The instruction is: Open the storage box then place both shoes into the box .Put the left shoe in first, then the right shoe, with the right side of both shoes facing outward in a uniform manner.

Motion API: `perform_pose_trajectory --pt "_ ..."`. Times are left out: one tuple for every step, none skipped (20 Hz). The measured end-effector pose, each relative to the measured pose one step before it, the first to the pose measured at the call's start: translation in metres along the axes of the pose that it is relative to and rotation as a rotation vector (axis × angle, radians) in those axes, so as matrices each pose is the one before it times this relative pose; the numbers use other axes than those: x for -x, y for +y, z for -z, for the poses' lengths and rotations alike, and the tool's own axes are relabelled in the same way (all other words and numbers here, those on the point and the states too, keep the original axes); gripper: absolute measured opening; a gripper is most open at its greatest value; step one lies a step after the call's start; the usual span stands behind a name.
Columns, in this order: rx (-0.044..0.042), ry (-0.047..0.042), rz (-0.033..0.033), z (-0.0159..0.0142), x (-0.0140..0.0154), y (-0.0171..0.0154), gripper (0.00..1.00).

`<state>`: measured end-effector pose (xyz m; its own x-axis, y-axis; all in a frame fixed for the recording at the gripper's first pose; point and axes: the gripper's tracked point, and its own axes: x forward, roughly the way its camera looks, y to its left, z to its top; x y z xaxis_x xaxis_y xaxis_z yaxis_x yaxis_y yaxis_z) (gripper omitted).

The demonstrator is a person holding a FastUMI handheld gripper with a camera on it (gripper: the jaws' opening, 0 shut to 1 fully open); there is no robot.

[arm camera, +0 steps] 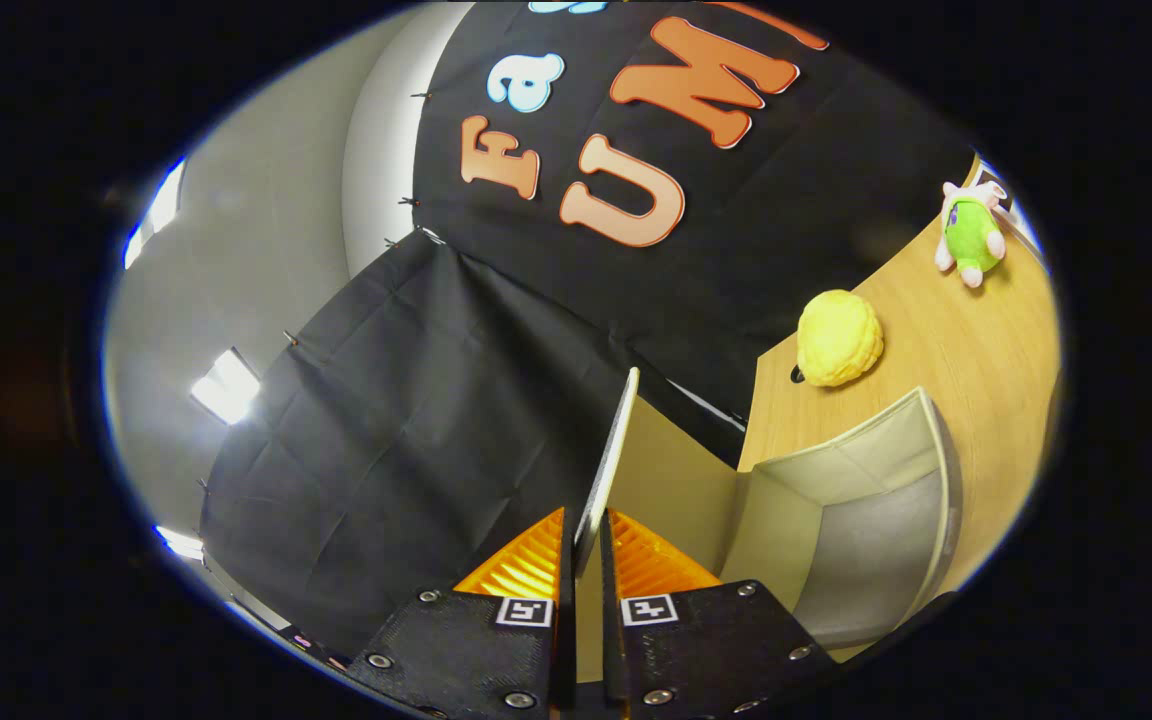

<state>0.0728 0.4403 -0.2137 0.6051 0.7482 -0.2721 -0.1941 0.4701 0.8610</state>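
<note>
The gripper [586, 545] had its two fingers pressed together on the thin edge of the storage box's lid [608, 450], which stood edge-on between them and ran on ahead past the tips. The lid looked like a light, stiff panel, thin enough that both pads met it flat; such a panel would likely swing easily on its hinge but could slip out if the grip were loosened, so a hold near the free edge, as here, seemed the sensible place. To the right of the fingers and just beyond them lay the open storage box [866, 500], its pale fabric-like walls and grey floor visible, with nothing seen inside. The walls appeared soft and foldable, so pulling hard on the lid might drag or tip the whole box. Farther beyond the fingers, to the right, a yellow plush toy [839, 338] sat on the wooden table [976, 350], with a green and white plush toy [971, 235] farther off still. No shoe could be seen ahead of the fingers.
</note>
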Motion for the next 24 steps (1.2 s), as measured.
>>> perform_pose_trajectory --pt "0.00760 0.02376 -0.01394 0.01083 -0.00826 0.00471 0.12" --pt "0.00207 0.02369 -0.00939 0.01040 -0.00438 0.00465 0.13" --pt "0.00170 0.02194 0.00873 0.00846 -0.00446 -0.00115 0.17" --pt "0.00773 0.02216 0.00412 0.00995 -0.00479 -0.00136 0.22" --pt "0.01271 0.02331 -0.00139 0.01010 -0.00360 0.00020 0.31" --pt "0.01392 0.02659 0.00179 0.00810 -0.00205 0.00167 0.40" --pt "0.01823 0.02107 -0.00433 0.00632 -0.00259 -0.00005 0.49" --pt "0.03053 0.01741 0.01199 0.00641 -0.00032 -0.00286 0.53" --pt "0.03285 0.01047 0.02766 0.00389 0.00013 -0.00761 0.61" --pt "0.03004 0.00519 0.02118 0.00028 0.00271 -0.00694 0.66" --pt "0.02653 -0.00516 0.01352 -0.00108 0.00382 -0.00580 0.72" --pt "0.02220 -0.01920 0.01104 -0.00478 0.00248 -0.00335 0.75" --pt "0.02027 -0.02473 0.02492 -0.00861 0.00140 -0.00558 0.81" --pt "0.02229 -0.01699 0.02636 -0.00563 0.00391 -0.00608 0.83" --pt "0.02183 -0.01029 0.02809 -0.00631 0.00245 -0.00621 0.86" --pt "0.02640 -0.00987 0.02673 0.00013 0.00870 -0.01057 0.87" --pt "0.02608 -0.01006 0.03275 0.00116 0.00860 -0.01121 0.90" --pt "0.02446 -0.01353 0.02589 0.00198 0.01349 -0.00800 0.92" --pt "0.02545 -0.01591 0.02694 -0.00287 0.01051 -0.00848 0.94" --pt "0.02461 -0.01013 0.02789 -0.00402 0.01186 -0.00726 0.96" --pt "0.02530 -0.00725 0.03135 -0.00183 0.00989 -0.01127 0.96" --pt "0.02628 -0.00623 0.03136 -0.00296 0.00803 -0.01108 0.96" --pt "0.02717 -0.00781 0.03740 -0.00345 0.00854 -0.01380 0.96" --pt "0.02690 -0.00630 0.03549 -0.00236 0.01032 -0.01401 0.96"
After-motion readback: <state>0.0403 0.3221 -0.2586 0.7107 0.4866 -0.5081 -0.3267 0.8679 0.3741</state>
